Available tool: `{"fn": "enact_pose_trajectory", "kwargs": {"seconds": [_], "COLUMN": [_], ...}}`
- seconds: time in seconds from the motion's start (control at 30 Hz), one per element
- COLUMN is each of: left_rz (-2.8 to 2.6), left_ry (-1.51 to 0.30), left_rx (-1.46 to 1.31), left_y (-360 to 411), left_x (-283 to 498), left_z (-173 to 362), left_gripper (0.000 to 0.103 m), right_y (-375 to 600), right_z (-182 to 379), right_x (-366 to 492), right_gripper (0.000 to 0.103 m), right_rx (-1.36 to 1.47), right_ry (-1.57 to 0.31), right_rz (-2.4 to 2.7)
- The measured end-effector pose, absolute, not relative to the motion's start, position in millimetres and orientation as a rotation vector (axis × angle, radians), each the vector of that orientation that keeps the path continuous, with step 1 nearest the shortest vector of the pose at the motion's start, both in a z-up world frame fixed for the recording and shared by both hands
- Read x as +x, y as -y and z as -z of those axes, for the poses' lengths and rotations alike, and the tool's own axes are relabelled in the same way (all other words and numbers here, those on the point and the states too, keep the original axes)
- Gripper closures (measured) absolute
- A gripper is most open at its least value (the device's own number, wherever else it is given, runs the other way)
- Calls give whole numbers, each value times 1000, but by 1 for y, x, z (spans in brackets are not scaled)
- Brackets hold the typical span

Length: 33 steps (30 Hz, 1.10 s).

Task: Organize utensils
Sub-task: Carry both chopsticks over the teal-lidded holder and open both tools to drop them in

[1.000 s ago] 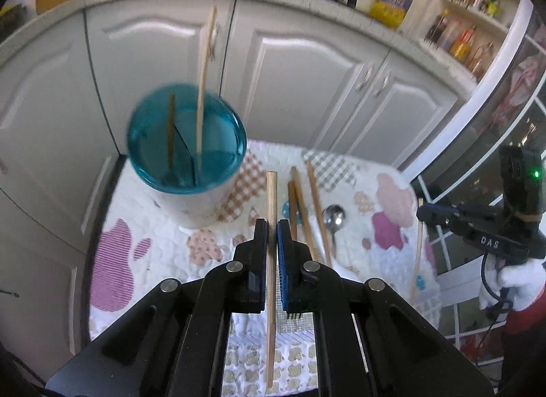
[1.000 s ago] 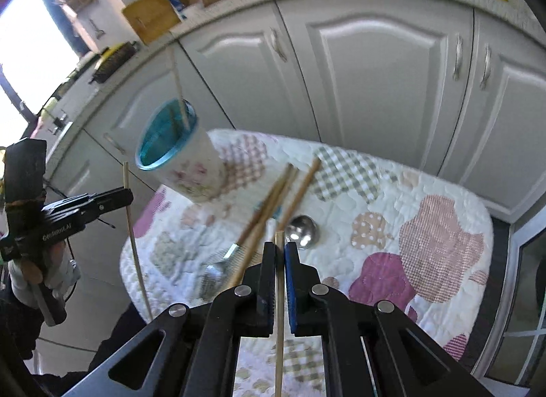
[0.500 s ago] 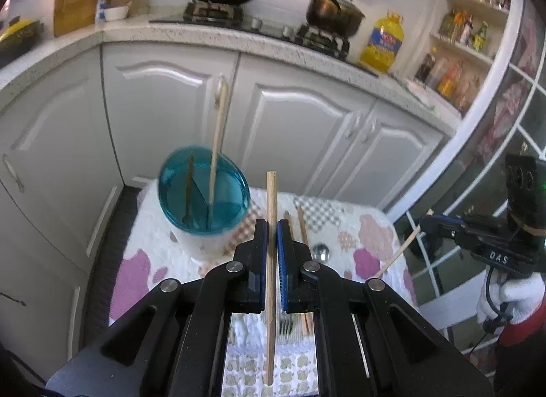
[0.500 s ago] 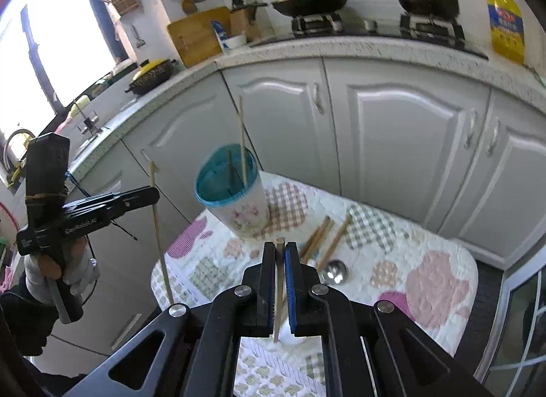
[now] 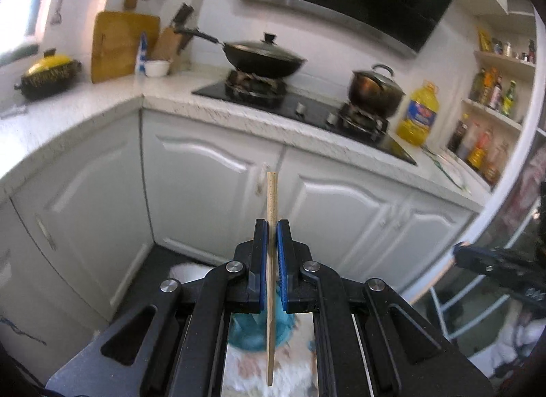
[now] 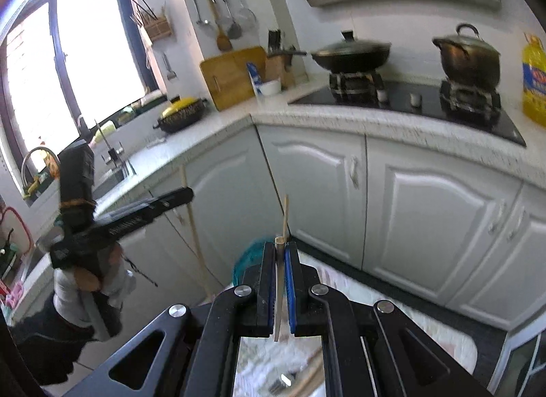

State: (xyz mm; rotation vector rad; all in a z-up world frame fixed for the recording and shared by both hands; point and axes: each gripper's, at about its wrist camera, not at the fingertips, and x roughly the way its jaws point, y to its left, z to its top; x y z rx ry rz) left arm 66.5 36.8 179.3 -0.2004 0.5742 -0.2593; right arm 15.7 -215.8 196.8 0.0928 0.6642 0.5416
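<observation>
Grippers both raised w/ kitchen cabinets at 12. Left gripper (image 5: pixel 272 236) pinches 1 chopstick (image 5: pixel 271 281) upright; teal cup (image 5: pixel 259 332) blurred below, 6 o'clock. Right gripper (image 6: pixel 280 260) pinches 2nd chopstick (image 6: pixel 279 294); quilted mat (image 6: pixel 344 281) underneath.

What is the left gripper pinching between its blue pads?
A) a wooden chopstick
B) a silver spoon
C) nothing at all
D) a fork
A: in the left wrist view, the left gripper is shut on a thin wooden chopstick that sticks up past its blue pads and hangs down below them.
</observation>
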Motion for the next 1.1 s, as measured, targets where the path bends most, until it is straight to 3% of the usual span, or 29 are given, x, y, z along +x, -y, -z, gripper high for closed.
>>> {"fn": "enact_pose_trajectory", "kwargs": {"seconds": [0.43, 1.1], "left_rz": [158, 100], "left_ry": [-571, -677], "left_rx": [-155, -152], "left_y": [-37, -31], "left_x": [135, 152], "left_z": [-149, -67], "left_gripper": [99, 99], "right_y": [174, 151], "right_z": [-204, -91], "right_x": [101, 158], "right_gripper": [98, 98], "right_rx": [83, 103], "right_ry": [-651, -884], "right_rz": [-543, -558]}}
